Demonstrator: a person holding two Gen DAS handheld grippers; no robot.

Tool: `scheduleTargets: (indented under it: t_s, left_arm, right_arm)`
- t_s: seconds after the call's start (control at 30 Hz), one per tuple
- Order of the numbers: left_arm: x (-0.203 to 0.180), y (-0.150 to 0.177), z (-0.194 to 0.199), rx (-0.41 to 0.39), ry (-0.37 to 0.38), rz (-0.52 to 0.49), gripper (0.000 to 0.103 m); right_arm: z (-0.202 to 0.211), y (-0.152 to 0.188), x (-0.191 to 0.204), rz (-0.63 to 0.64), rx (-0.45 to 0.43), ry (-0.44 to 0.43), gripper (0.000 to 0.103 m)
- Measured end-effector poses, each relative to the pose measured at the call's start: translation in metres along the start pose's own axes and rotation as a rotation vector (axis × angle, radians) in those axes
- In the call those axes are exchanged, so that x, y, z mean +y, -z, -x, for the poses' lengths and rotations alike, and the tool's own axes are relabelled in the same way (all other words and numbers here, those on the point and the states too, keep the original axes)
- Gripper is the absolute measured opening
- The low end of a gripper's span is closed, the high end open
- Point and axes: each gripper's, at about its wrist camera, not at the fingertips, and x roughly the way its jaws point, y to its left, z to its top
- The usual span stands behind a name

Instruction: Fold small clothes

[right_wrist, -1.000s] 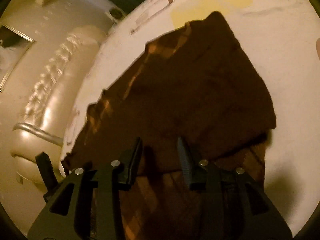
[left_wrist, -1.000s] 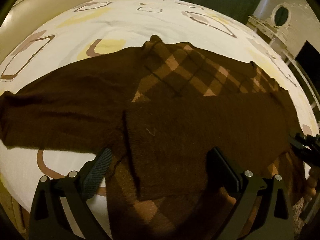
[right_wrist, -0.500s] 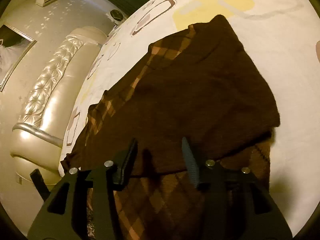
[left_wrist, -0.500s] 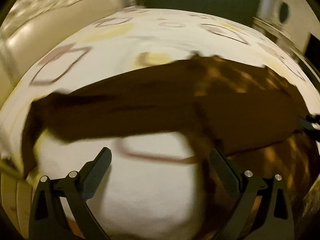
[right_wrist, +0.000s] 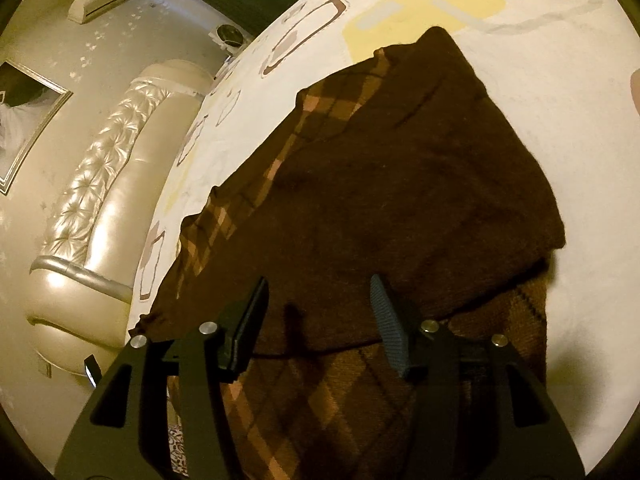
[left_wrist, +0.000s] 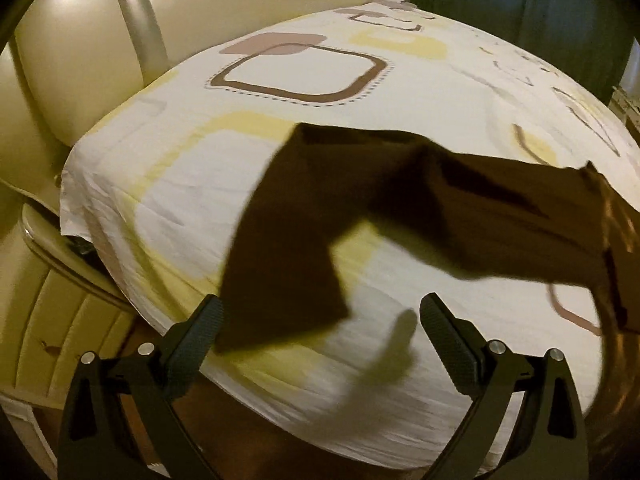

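1. Now, your left gripper stands wide apart over the white bedsheet with brown and yellow squares, holding nothing.
2. The dark brown knitted sleeve lies ahead of it, its blurred cuff end reaching the finger at 9 o'clock; the 3 o'clock finger has only sheet before it.
3. Your right gripper has just been opening to a middling gap, nothing clamped.
4. The brown argyle-patterned sweater spreads from its jaws toward 12 o'clock, a plain folded panel over the diamonds.
5. The cream tufted leather headboard sits at 9 o'clock.
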Motion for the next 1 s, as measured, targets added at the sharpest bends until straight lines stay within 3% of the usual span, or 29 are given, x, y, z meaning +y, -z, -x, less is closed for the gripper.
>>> scheduleTargets:
  t_s: [0.07,0.1,0.13,0.33,0.43,0.53,0.6,0.87,1.0]
  left_arm:
    - [0.004,-0.003,-0.004,0.007,-0.011,-0.016,0.096]
    - [0.005,-0.002,-0.004,0.007,-0.007,-0.023,0.084]
    - [0.006,-0.002,-0.006,0.015,0.004,-0.032,0.064]
    - [0.017,-0.001,-0.005,0.034,0.069,-0.014,0.053]
    - [0.023,-0.001,-0.003,0.046,0.106,-0.011,0.033]
    - [0.033,-0.003,0.0,0.056,0.19,0.007,0.018]
    - [0.039,-0.003,0.005,0.062,0.227,0.022,0.011]
    - [0.046,-0.015,0.039,0.051,0.368,0.06,0.005]
    - [0.029,-0.034,0.077,0.026,0.507,0.063,0.005]
  right_arm:
    - [0.0,0.0,0.001,0.002,-0.002,0.004,0.053]
    - [-0.001,0.001,0.001,0.002,-0.003,0.005,0.053]
    - [-0.001,0.001,0.001,0.001,-0.004,0.006,0.053]
    - [-0.001,0.0,0.0,-0.012,-0.008,0.008,0.053]
    - [-0.001,0.0,0.0,-0.012,-0.009,0.012,0.053]
    - [0.0,0.0,0.0,-0.02,-0.012,0.011,0.053]
    - [0.0,0.0,0.0,-0.022,-0.014,0.012,0.053]
    - [0.0,0.0,-0.001,-0.028,-0.019,0.016,0.053]
    - [0.002,0.0,-0.001,-0.04,-0.016,0.015,0.053]
